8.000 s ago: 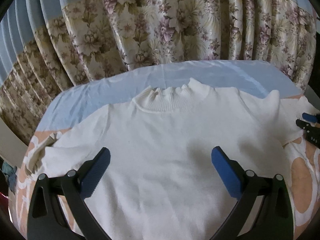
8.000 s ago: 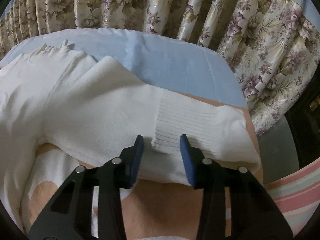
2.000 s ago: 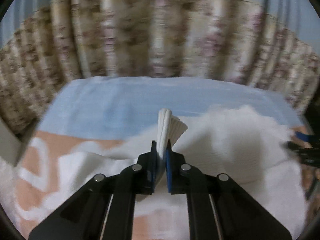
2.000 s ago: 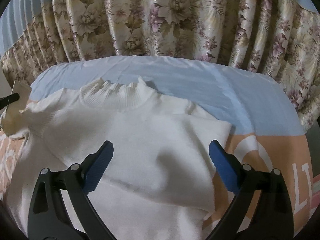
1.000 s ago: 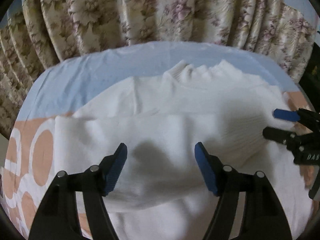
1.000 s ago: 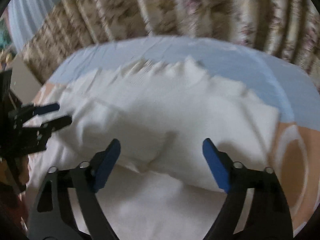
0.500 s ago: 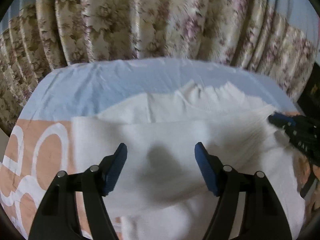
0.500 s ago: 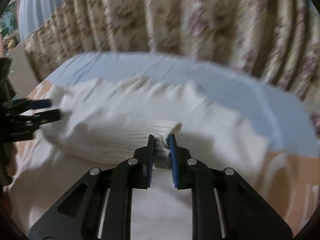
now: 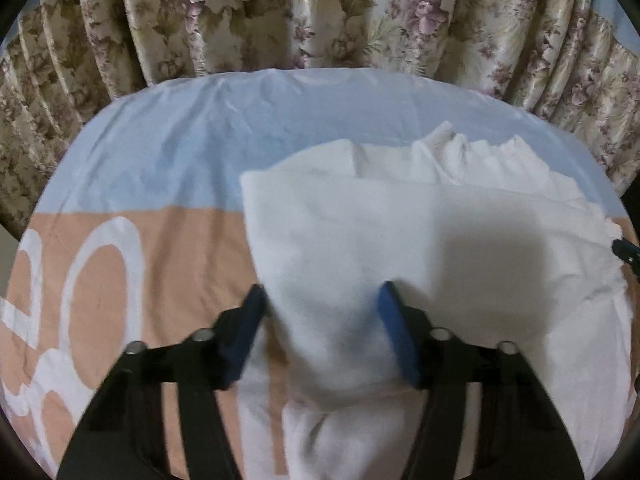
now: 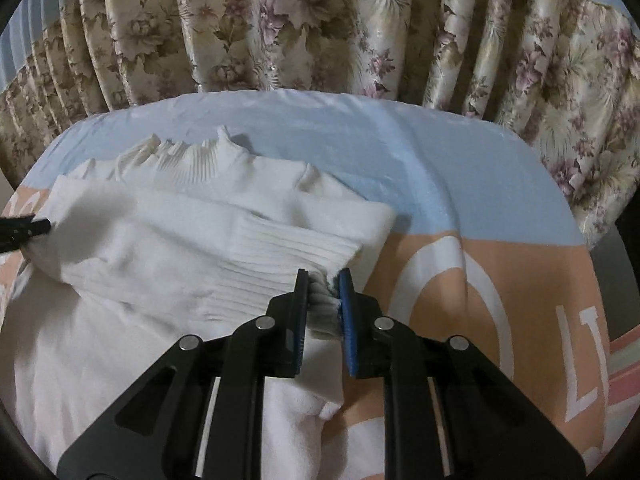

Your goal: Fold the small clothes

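Observation:
A white knit sweater (image 9: 420, 248) lies on the bed with both sleeves folded across its chest; its ribbed collar (image 10: 188, 164) points toward the curtains. My left gripper (image 9: 322, 300) is open, its blue pads either side of the sweater's folded left edge, low over the cloth. My right gripper (image 10: 323, 284) is shut on the ribbed sleeve cuff (image 10: 288, 256), at the sweater's right edge. The left gripper's tip shows at the left edge of the right wrist view (image 10: 24, 228). The right gripper's tip shows at the right edge of the left wrist view (image 9: 626, 250).
The sheet is light blue (image 9: 200, 152) at the far side and peach with white letters (image 10: 500, 280) nearer me. Floral curtains (image 10: 320, 24) hang close behind the bed. The bed's right edge (image 10: 592, 240) drops off beside the sweater.
My left gripper moved left and down onto the sweater's left edge, its jaws narrower than before. My right gripper stays shut on the cuff and has carried it right to the sweater's right edge.

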